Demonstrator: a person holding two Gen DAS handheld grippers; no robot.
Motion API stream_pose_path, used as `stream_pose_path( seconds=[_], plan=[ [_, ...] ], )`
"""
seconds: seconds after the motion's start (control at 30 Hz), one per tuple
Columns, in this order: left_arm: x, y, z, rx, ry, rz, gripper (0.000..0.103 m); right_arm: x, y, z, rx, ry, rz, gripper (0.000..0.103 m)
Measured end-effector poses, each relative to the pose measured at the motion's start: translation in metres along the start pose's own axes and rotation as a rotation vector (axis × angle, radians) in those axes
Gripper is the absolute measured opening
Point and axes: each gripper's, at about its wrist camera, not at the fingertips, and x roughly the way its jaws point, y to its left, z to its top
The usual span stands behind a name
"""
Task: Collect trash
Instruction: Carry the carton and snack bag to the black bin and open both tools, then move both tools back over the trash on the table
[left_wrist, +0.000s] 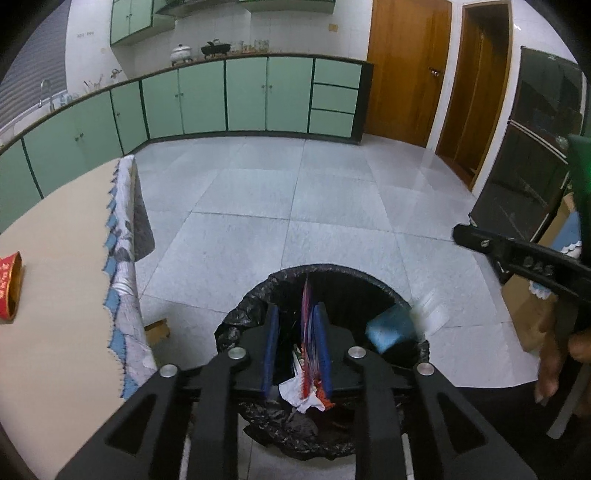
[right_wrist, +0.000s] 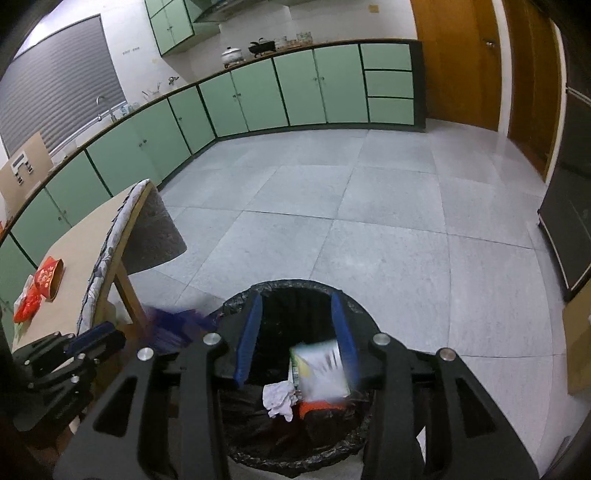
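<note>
A trash bin lined with a black bag (left_wrist: 255, 295) stands on the floor below both grippers; it also shows in the right wrist view (right_wrist: 240, 295). My left gripper (left_wrist: 295, 350) is open over the bin, with a red, white and blue wrapper (left_wrist: 308, 325) against its right pad, blurred. My right gripper (right_wrist: 297, 332) is open over the bin, and a blurred white and yellow packet (right_wrist: 321, 369) is in the air just below its fingers. Crumpled white paper (right_wrist: 279, 400) and orange trash (right_wrist: 317, 406) lie inside the bin. A blurred blue item (left_wrist: 388, 328) is at the bin's right rim.
A table (left_wrist: 55, 277) with a patterned cloth edge stands left of the bin. Red packaging (right_wrist: 48, 277) lies on it. Green cabinets (left_wrist: 221, 96) line the far wall. A dark cabinet (left_wrist: 524, 166) and cardboard boxes (left_wrist: 524, 314) stand at the right. The tiled floor (right_wrist: 369, 221) lies beyond.
</note>
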Motion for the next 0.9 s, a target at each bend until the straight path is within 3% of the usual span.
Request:
stream_pose_path(
  seconds=[0.4,0.9],
  plan=[
    [-0.013,0.009,-0.003,-0.030,-0.009,0.022,0.021,-0.018,-0.003,0.007,0.011,-0.025,0.028,0.039],
    [-0.085,0.060,-0.001,-0.111,-0.119,0.119,0.026,-0.055,0.070,0.004,-0.120,-0.066,0.064,0.039]
  ],
)
